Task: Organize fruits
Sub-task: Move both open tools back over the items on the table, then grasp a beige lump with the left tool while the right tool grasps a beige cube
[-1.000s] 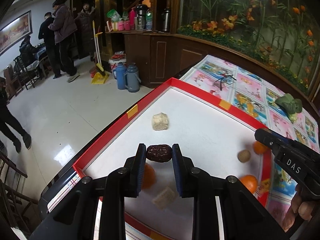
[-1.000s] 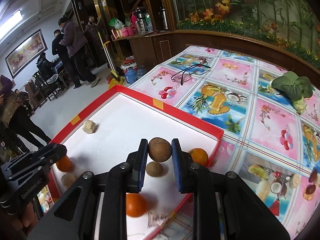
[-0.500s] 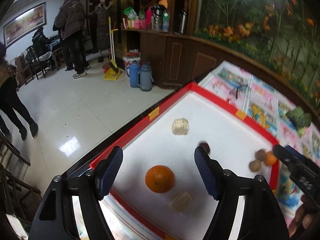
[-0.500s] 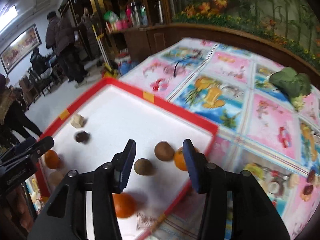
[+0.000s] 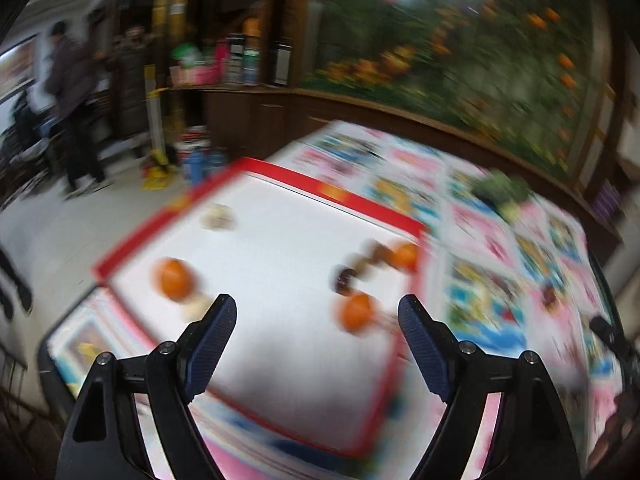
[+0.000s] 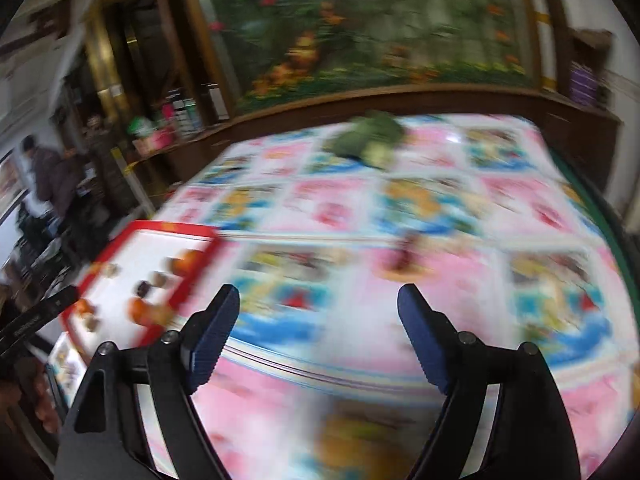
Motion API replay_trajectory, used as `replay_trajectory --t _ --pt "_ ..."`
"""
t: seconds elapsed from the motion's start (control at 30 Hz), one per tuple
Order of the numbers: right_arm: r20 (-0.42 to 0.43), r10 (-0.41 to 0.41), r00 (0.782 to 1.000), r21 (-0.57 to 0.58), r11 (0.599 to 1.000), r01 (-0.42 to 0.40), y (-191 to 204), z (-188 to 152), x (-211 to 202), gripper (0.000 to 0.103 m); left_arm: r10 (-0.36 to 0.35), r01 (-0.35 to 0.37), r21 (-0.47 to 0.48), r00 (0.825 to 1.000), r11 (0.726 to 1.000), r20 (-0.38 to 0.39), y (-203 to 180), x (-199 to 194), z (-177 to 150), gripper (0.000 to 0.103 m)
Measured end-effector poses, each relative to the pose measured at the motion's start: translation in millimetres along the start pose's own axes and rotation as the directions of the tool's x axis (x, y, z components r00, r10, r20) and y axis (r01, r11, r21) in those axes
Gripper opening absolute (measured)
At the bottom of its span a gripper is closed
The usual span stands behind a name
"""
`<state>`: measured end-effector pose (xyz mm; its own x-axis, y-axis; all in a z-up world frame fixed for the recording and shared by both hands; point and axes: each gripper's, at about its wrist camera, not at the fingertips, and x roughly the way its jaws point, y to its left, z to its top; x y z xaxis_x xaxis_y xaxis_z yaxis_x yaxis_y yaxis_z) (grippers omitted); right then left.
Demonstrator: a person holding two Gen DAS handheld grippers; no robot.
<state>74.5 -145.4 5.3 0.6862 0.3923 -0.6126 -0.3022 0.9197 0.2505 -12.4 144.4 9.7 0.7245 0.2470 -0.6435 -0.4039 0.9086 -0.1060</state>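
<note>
Both grippers are now spread wide and hold nothing. The left gripper [image 5: 316, 316] has released the dark date [image 5: 345, 280], which lies in the red-rimmed tray [image 5: 256, 170] beside an orange [image 5: 357, 312]. The right gripper [image 6: 318, 308] has swung over the patterned worktop [image 6: 460, 276]; its brown fruit [image 6: 159, 279], probably, sits in the tray.

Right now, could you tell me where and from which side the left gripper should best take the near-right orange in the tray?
Probably across its middle, from straight above. The orange is round and lies near the tray's right rim, with a dark fruit just behind it. Set the left gripper's open jaws left and right of it; blur hides finer detail.
</note>
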Motion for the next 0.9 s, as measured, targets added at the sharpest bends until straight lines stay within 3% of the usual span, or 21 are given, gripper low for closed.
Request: replay_trajectory --t 0.17,0.3,0.43,0.63,0.67,0.9 --pt "-0.013 -0.116 0.993 0.086 0.989 0.117 -72 6 2 0.08 -0.088 0.093 0.111 0.995 0.989 -0.053 -57 7 -16 0.083" --pt "-0.045 -0.17 0.984 0.082 0.982 0.173 -109 35 36 0.065 -0.136 0.151 0.183 0.986 0.971 -0.094 -91 16 -24 0.083" --pt "-0.098 -0.191 0.977 0.042 0.98 0.196 -123 62 87 0.048 -0.143 0.168 0.211 0.981 0.963 -0.13 -113 37 -20 0.083" --pt "-0.16 -0.199 0.967 -0.004 0.979 0.201 -130 83 136 0.043 -0.167 0.202 0.211 0.971 0.956 -0.172 -151 69 -11 0.083" --pt "-0.179 -0.198 0.964 -0.019 0.98 0.198 -129 85 142 0.033 -0.17 0.208 0.21 0.968 0.955 -0.185 -159 77 -11 0.083" --pt "-0.167 -0.21 0.963 -0.004 0.977 0.212 -138 71 116 0.031 -0.174 0.221 0.227 0.962 0.949 -0.211 -195 108 -6 0.082"
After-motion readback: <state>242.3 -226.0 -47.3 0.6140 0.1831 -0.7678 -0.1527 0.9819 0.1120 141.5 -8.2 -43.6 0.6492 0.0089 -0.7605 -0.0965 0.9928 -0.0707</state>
